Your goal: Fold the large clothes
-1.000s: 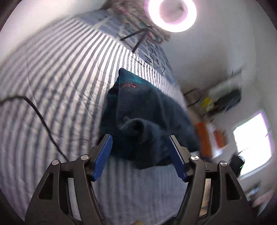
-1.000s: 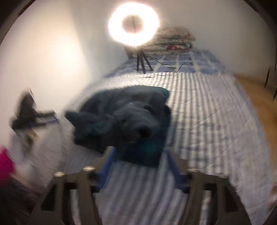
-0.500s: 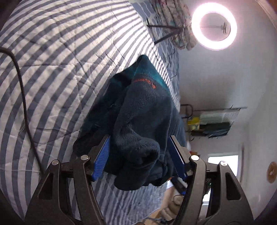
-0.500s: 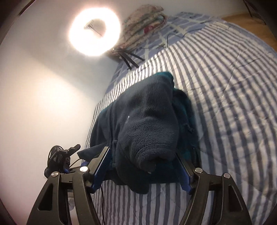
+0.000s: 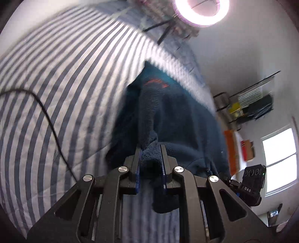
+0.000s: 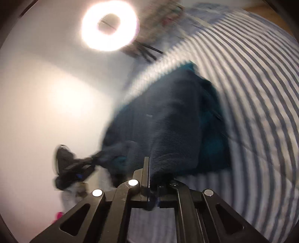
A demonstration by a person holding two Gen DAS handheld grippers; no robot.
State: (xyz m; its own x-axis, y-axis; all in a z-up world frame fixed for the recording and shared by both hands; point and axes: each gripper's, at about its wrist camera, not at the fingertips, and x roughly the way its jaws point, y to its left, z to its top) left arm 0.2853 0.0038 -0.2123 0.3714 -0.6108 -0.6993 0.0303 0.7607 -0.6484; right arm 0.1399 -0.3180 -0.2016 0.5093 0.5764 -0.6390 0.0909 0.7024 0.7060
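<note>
Your left gripper (image 5: 150, 162) has just closed on a thick roll of the fleece (image 5: 173, 115); your right gripper (image 6: 151, 169) has just pinched a thin edge at six o'clock. The fleece looks soft, bulky and floppy, so hold hems, not bunches. It lies on the striped bed (image 5: 56, 78). Its orange logo (image 5: 156, 83) at twelve o'clock is unreadable.

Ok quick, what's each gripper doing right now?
Left gripper: just closed on the dark fleece garment.
Right gripper: just closed on the fleece's edge.

Bedding pile (image 6: 164, 15) badly blurred
</note>
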